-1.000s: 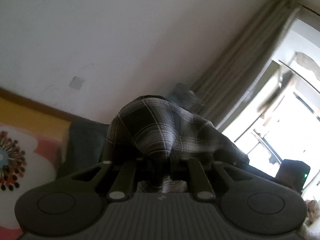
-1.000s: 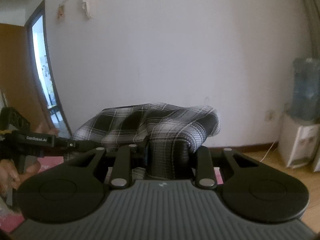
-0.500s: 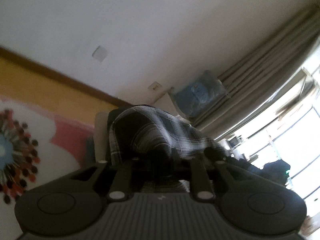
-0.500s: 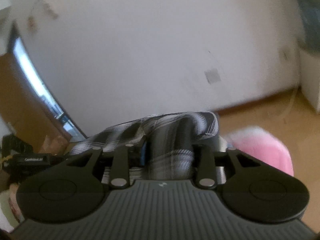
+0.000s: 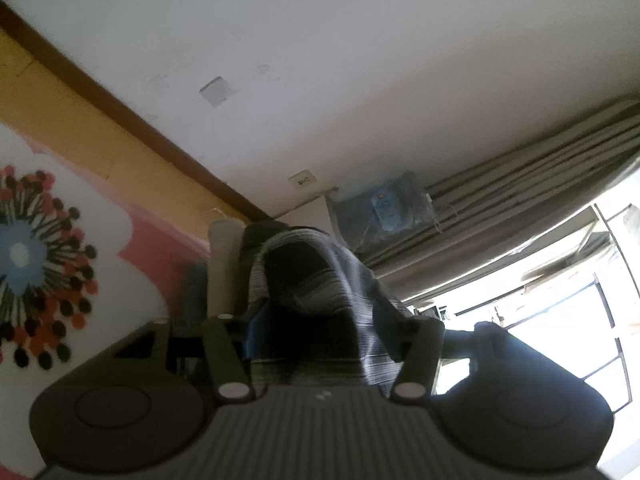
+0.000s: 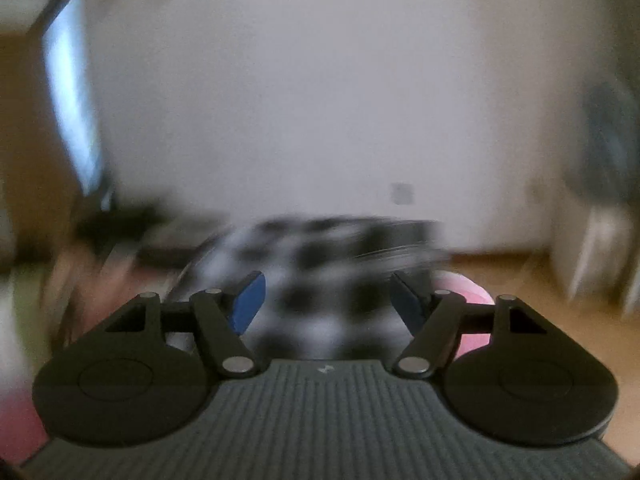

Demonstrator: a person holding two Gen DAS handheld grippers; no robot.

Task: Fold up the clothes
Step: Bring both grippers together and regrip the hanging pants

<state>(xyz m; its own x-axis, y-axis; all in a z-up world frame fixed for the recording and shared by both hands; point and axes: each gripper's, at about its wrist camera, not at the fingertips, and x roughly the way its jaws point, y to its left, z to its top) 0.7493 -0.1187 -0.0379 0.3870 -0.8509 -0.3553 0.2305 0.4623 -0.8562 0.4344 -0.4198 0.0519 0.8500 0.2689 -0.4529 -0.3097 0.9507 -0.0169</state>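
The grey-and-white plaid garment (image 5: 320,280) bunches up between and over the spread fingers of my left gripper (image 5: 328,320). That gripper is open, and one blue pad (image 5: 253,332) shows beside the cloth. The cloth hides its right fingertip. The right wrist view is blurred by motion. There the plaid garment (image 6: 320,256) lies just ahead of my right gripper (image 6: 328,296), which is open with both blue pads (image 6: 248,300) bare. Whether the cloth still touches them I cannot tell.
A white and pink flower-print cover (image 5: 60,264) lies at the left over a wooden floor (image 5: 92,136). A water dispenser with a blue bottle (image 5: 384,216) and curtains (image 5: 540,168) stand by the wall. Something pink (image 6: 468,304) lies beside the right finger.
Both grippers have gone from shut on the plaid garment to open. Both cameras have swung, and the garment has dropped lower in front of the right gripper.
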